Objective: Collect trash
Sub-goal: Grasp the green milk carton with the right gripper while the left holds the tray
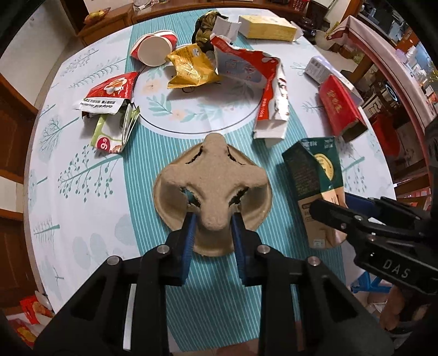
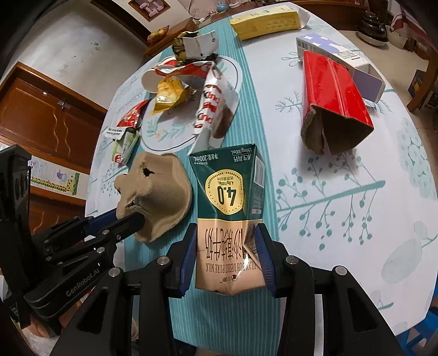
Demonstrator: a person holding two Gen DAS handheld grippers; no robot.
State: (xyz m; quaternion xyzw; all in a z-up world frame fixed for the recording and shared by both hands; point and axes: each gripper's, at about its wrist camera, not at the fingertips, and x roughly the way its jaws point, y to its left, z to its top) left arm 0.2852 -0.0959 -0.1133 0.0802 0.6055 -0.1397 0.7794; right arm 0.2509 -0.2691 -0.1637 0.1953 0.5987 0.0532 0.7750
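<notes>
Left tool (image 1: 213, 216) clenched on a brown pulp egg-carton piece (image 1: 212, 189), blue fingers (image 1: 191, 232) pressing either side of its near peak, carton directly ahead of the tool, over the teal striped band of the tabletop (image 1: 82, 191). Cannot tell whether lifted or resting.

Right tool (image 2: 228, 241) grasping a flattened green-and-tan milk carton (image 2: 230, 213), pads (image 2: 264, 254) squeezing its tan lower end, green end pointing away toward the tabletop middle. Seen from the left wrist, same milk carton (image 1: 314, 186) just right of the egg-carton piece, right tool (image 1: 339, 210) reaching in from the right edge. Seen from the right wrist, egg-carton piece (image 2: 156, 197) just left of the milk carton, nearly touching, left tool (image 2: 128, 216) entering from the left.

Farther back on the tabletop (image 2: 342, 191): open-ended red box (image 2: 336, 98), white and purple box (image 2: 342, 52), yellow box (image 2: 262, 22), torn red-and-white wrapper (image 1: 260, 79), gold snack bag (image 1: 189, 68), red-and-white paper cup (image 1: 153, 49), red and green snack packets (image 1: 112, 109) at left.
</notes>
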